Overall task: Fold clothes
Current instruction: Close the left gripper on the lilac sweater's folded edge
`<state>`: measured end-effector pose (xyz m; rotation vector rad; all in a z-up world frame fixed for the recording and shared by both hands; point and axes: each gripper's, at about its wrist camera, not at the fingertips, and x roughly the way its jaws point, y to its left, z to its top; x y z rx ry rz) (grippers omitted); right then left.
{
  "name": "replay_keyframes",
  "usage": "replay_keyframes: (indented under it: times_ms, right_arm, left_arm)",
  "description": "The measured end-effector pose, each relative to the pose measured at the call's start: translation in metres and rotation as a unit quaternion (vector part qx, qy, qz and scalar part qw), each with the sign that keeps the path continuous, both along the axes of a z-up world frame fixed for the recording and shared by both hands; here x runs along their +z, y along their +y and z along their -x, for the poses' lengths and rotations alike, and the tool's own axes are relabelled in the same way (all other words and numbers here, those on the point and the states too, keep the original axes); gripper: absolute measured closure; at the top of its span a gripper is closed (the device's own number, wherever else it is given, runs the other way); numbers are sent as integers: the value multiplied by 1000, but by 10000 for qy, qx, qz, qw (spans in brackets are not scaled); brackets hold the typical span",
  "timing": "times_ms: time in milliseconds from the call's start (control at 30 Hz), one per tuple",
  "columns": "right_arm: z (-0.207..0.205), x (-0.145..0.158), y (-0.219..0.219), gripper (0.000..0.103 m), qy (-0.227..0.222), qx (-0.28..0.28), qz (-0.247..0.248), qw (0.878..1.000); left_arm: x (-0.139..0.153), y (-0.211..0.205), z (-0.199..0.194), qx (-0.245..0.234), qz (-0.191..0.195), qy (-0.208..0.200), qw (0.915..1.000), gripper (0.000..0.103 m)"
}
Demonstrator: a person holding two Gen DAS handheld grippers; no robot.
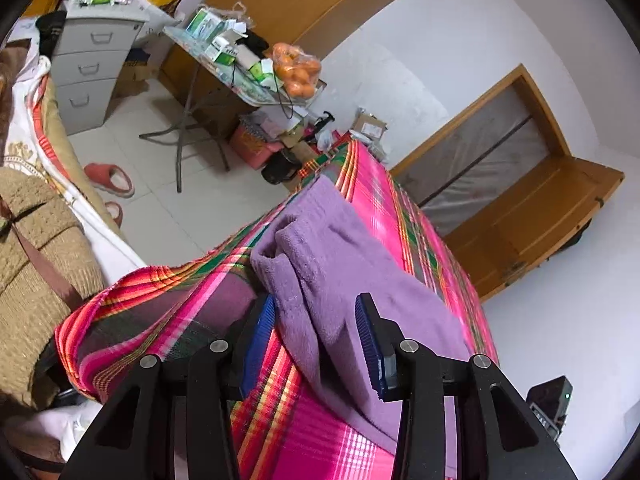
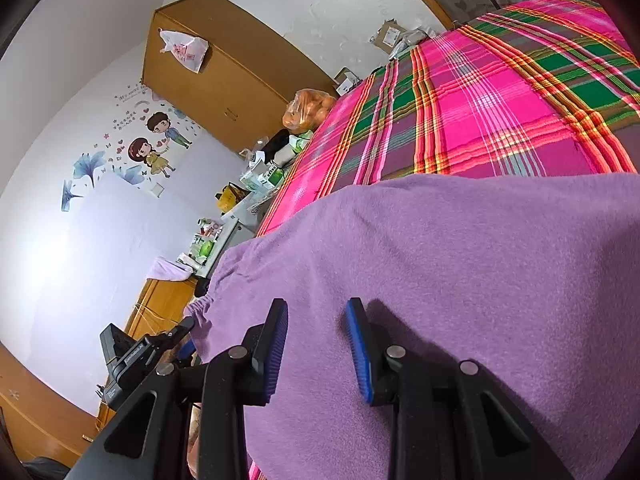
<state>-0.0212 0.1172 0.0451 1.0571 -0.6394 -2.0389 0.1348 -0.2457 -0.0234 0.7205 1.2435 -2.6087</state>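
Nearest to us, the left hand-held gripper (image 1: 316, 344) stood about half open, and a raised fold of the purple fleece garment (image 1: 340, 264) ran straight up between its blue pads. The fabric brushed the left pad (image 1: 260, 336), but we could not see the jaws pinching it, so we judged it not yet gripped. The right hand-held gripper (image 2: 316, 344) was somewhat narrower, hovering just over the flat purple cloth (image 2: 440, 272) near its gathered waistband edge (image 2: 204, 304); it held nothing. The garment's long axis ran away from the left gripper, along the bed's pink plaid cover (image 1: 384, 208). We reckoned the left hand nearer a graspable fold. Beyond lay the folding table (image 1: 224, 64) with oranges (image 1: 298, 70).
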Motion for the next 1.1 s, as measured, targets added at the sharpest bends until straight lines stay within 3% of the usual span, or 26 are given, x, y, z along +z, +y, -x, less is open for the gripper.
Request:
replay_keyframes:
  times_ms: [333, 367, 433, 667, 800, 967, 1100]
  right_arm:
    - [0, -1, 0, 72, -19, -21, 39, 10000]
    - [0, -1, 0, 72, -19, -22, 34, 10000]
    - [0, 0, 0, 72, -11, -23, 22, 10000]
    - [2, -2, 1, 72, -58, -52, -8, 10000]
    - [-6, 8, -17, 71, 153, 65, -473, 9987]
    - [-7, 19, -57, 75, 317, 351, -963, 9942]
    - [9, 28, -90, 75, 155, 532, -1117, 9922]
  left_arm:
    - [-4, -12, 21, 182, -107, -27, 9998, 61]
    - [-5, -13, 22, 173, -125, -17, 9998, 63]
    - [-5, -14, 22, 154, -113, -15, 9998, 77]
    - [13, -13, 19, -76, 118, 309, 9994, 82]
    - [25, -9, 18, -261, 310, 467, 9981, 82]
    - [15, -14, 17, -325, 323, 377, 9982, 82]
    - [4, -20, 15, -360, 187, 347, 9986, 82]
